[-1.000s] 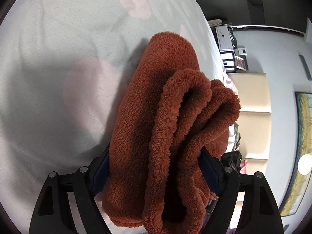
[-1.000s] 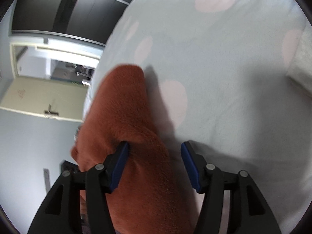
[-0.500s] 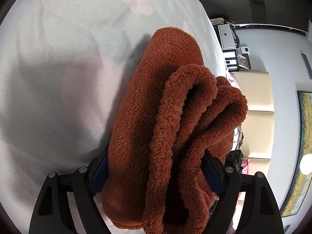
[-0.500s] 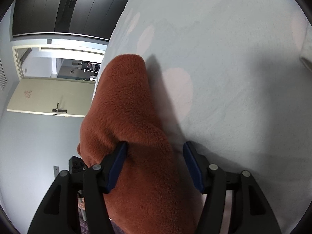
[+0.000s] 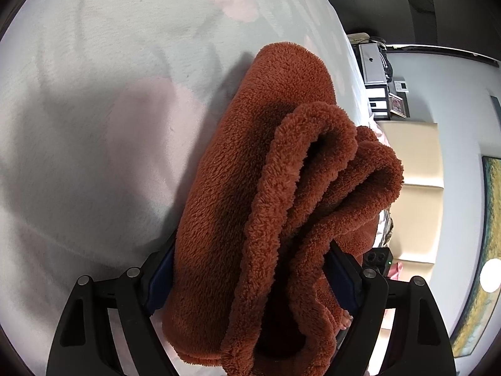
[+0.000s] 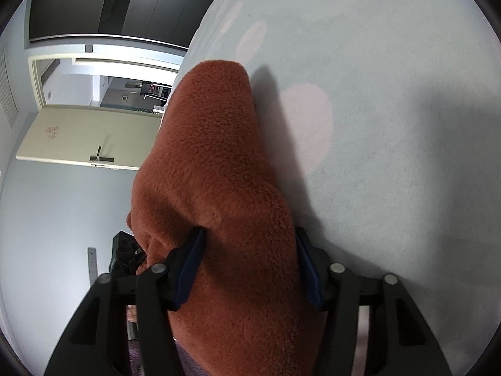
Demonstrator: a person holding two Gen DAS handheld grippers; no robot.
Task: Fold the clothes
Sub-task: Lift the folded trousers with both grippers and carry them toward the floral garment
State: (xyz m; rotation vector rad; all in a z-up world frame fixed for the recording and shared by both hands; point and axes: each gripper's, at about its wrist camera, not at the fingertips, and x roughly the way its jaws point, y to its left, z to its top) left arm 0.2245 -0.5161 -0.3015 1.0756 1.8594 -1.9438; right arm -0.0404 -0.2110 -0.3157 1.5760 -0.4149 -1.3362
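Fleece fills both wrist views: a rust-brown folded garment [image 5: 250, 194], several thick layers deep, lies along the edge of a pale bedspread [image 5: 94, 125] printed with pink spots. In the left wrist view the left gripper [image 5: 250, 277] clamps the whole stack, its blue pads sunk into the pile at 8 and 4 o'clock, and the rolled fold edges bulge toward 2 o'clock over the bed's edge. In the right wrist view the right gripper [image 6: 249, 266] straddles the smooth outer face of the same garment [image 6: 216, 172]; its jaws have just been closing, and both pads now press into the fleece, one at 8 o'clock and one at 4 o'clock, so I judge it gripping the bundle.

The step in hand looks like carrying or setting down the folded bundle with both ends held. To do it well, both grippers should move together and at the same height, so the layers do not slide apart or fan open. The loose rolled edges at 2 o'clock in the left view are the weak spot; tilting them downward could let the inner layers slip out. Lowering the bundle flat onto the bedspread, toward 11 o'clock and away from the edge, before either grip loosens, should keep the fold square.
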